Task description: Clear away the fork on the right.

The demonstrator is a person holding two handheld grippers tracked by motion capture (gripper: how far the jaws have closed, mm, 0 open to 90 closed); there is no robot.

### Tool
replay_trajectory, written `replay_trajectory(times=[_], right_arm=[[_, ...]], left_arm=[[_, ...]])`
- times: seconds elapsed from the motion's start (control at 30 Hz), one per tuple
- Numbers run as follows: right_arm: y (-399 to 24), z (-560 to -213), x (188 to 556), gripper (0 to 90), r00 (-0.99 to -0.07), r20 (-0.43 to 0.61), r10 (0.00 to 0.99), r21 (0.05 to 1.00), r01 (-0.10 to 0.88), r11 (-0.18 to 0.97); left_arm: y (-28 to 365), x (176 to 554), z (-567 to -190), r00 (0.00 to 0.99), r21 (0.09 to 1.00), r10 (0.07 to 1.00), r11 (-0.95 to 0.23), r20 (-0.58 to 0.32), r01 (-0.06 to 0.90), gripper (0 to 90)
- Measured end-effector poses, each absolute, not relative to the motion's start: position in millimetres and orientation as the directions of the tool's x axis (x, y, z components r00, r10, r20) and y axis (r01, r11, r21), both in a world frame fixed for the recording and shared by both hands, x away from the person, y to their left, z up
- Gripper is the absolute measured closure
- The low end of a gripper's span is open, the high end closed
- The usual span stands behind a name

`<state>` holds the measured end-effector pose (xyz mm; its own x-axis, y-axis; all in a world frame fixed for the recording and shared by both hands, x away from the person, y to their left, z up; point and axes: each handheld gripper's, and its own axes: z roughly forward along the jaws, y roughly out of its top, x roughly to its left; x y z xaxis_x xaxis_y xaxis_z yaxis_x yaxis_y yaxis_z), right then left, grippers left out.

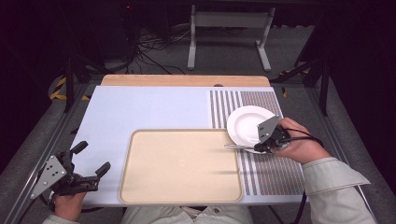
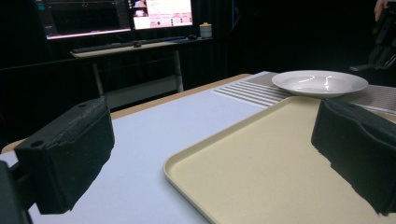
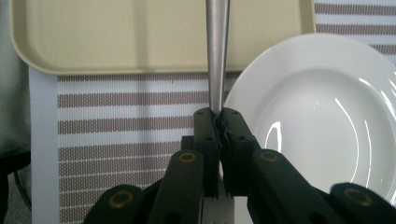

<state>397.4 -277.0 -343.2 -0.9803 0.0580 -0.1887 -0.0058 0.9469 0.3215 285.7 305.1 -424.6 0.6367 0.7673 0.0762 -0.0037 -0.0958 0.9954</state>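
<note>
Where stripes meet tray, unlabelled utensil between right gripper fingers.

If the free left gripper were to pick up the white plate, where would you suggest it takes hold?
Grip the plate by its rim, on the edge facing the tray, coming in low from the left. The rim is thin and raised off the striped mat, so open jaws can likely straddle it. The left gripper is open; the right gripper holds a metal utensil beside the plate.
</note>
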Motion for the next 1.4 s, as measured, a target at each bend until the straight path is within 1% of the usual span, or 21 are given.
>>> replay_trajectory(times=[0.57, 1.0, 1.4], right_arm=[[-215, -338, 419, 86.8, -0.978, -0.205, -0.036, 0.344, -0.107, 0.933], [-191, -345, 429, 86.7, -0.979, -0.196, -0.06, 0.349, -0.127, 0.929], [-172, -360, 440, 86.7, -0.982, -0.172, -0.082, 0.336, -0.136, 0.932]], left_arm=[[306, 286, -425, 0.639, 0.996, 0.766, -0.092, 0.071, -0.001, 0.1], [306, 287, -425, 0.641, 0.996, 0.764, -0.093, 0.071, -0.001, 0.1], [306, 287, -425, 0.644, 0.996, 0.762, -0.092, 0.072, -0.002, 0.1]])
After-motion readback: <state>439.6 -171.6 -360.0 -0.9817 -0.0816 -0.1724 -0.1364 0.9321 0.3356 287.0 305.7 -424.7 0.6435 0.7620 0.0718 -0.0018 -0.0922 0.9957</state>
